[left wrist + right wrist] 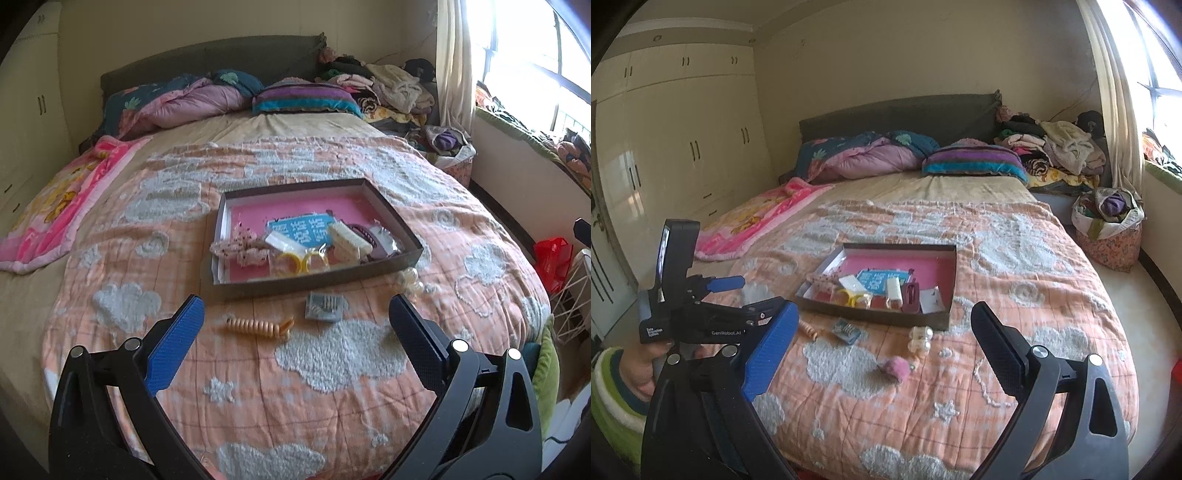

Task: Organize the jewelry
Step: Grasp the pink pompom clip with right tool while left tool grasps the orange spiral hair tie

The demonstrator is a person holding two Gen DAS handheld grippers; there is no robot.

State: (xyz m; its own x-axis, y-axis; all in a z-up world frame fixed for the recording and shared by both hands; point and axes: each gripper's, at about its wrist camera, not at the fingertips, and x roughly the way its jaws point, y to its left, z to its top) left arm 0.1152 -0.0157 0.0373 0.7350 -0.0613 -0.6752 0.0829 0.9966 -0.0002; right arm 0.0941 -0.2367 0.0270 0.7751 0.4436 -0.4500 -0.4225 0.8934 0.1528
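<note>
On bed: shallow box point(391, 218) gathers sorted jewelry.
Near strays: coil tie point(258, 326), pearls point(921, 339) await pickup.
Left gripper point(295, 314): spread, empty.
Right gripper point(884, 325): spread, empty.

"GenRobot.AI" (white) on left claw point(737, 286)

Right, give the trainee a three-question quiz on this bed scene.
1. True or false: both tools, left and right, are open and hold nothing.
2. Which lies outside the tray? A yellow rings, B spiral hair tie, C blue card.
3. Fill in: the pearl piece rests on the ___ beside the tray's near corner.

Key: 1 true. 2 B, the spiral hair tie lies on the blanket; the yellow rings and blue card are inside. 3 blanket.
</note>
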